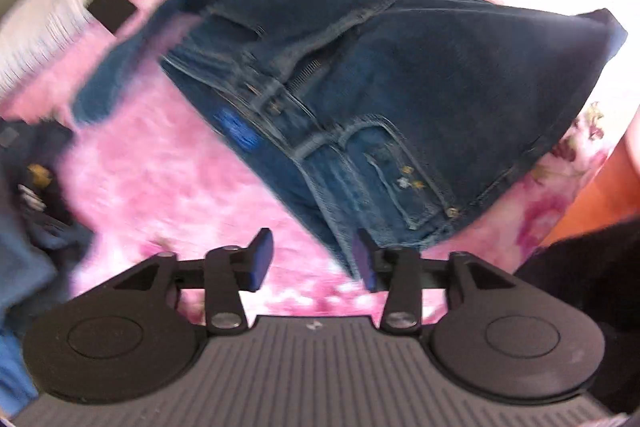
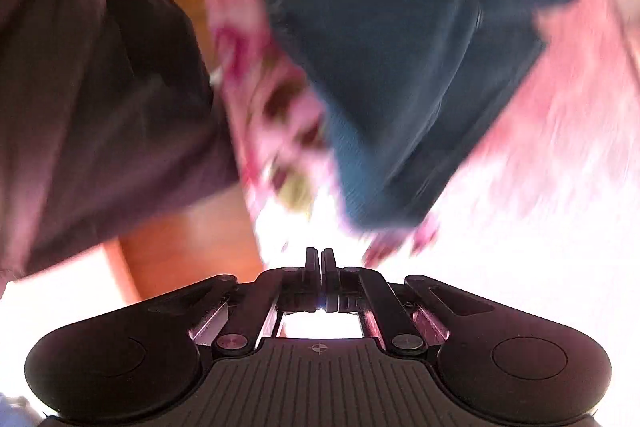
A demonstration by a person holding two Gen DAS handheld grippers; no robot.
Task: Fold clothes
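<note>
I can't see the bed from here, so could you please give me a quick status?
Left hand-held gripper open, empty, near the jeans' edge. Right hand-held gripper shut, holding nothing. Folded jeans lying on pink blanket. Nothing in the way.

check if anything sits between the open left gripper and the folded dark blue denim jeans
Nothing visible does. The left gripper is open just short of the folded dark blue denim jeans, with only the fluffy pink blanket beneath.
</note>
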